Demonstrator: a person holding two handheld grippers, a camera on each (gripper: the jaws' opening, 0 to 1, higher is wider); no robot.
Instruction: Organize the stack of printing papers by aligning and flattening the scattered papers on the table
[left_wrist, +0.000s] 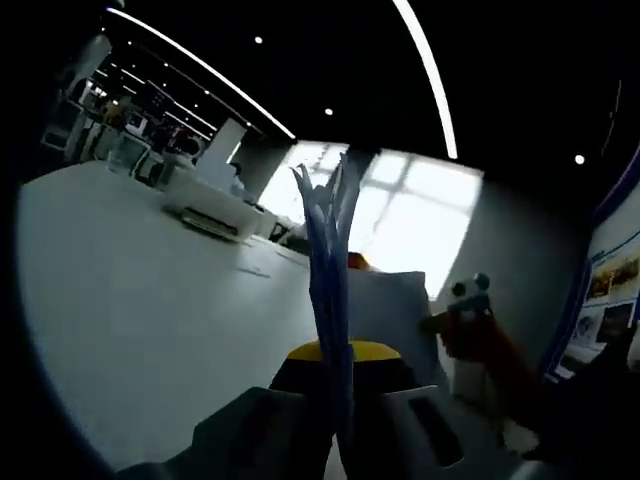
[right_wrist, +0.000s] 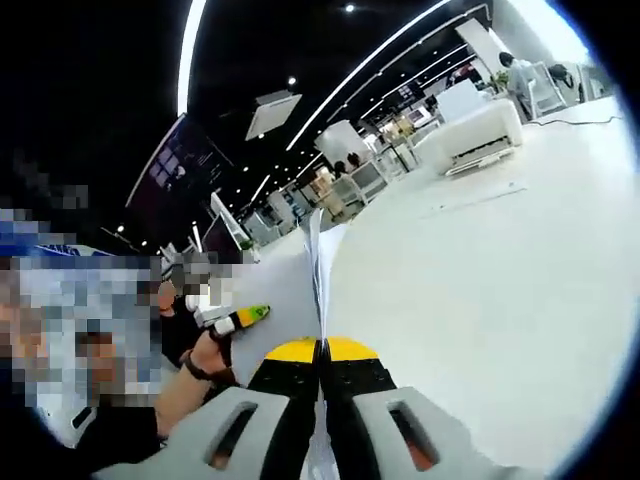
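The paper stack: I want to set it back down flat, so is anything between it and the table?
Nothing visible. Both the left gripper and the right gripper are shut on the paper stack, held edge-on. The white table beside it looks bare; the white box lies far back.

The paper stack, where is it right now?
The paper stack stands on edge, clamped between both grippers' shut jaws, left gripper and right gripper, above the white table.

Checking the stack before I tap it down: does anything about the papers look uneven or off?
Yes. In the left gripper view, the papers clamped in the left gripper fan apart at their far edge, with jagged, uneven tips. The right gripper also grips them edge-on; they splay slightly there.
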